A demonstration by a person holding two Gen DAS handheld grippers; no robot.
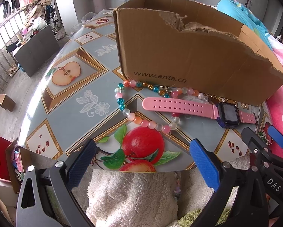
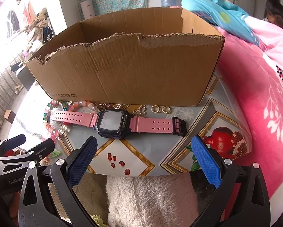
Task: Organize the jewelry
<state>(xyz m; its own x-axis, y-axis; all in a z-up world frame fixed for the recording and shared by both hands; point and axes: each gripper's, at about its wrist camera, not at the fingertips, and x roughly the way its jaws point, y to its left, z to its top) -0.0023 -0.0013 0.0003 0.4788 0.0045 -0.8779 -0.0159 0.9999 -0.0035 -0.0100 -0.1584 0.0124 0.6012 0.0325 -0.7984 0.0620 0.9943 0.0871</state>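
The left tongs [image 1: 140, 158] are spread wide, holding nothing, hovering over the near edge of the surface [image 1: 69, 98] above a printed red apple. The right tongs [image 2: 144, 156] are likewise spread wide and empty, poised short of the pink-strapped watch [image 2: 113, 122]. On the fruit-patterned surface, from left to right, lie a beaded bracelet [image 1: 122, 102] curled partly under the watch strap, the watch stretched flat, a small gold charm [image 2: 139, 111], and two gold hoop earrings [image 2: 160, 109], all just in front of a torn-edged cardboard box [image 2: 126, 71]. A pink floral blanket [image 2: 264, 113] lies to the right; a cluttered windowed room lies left.
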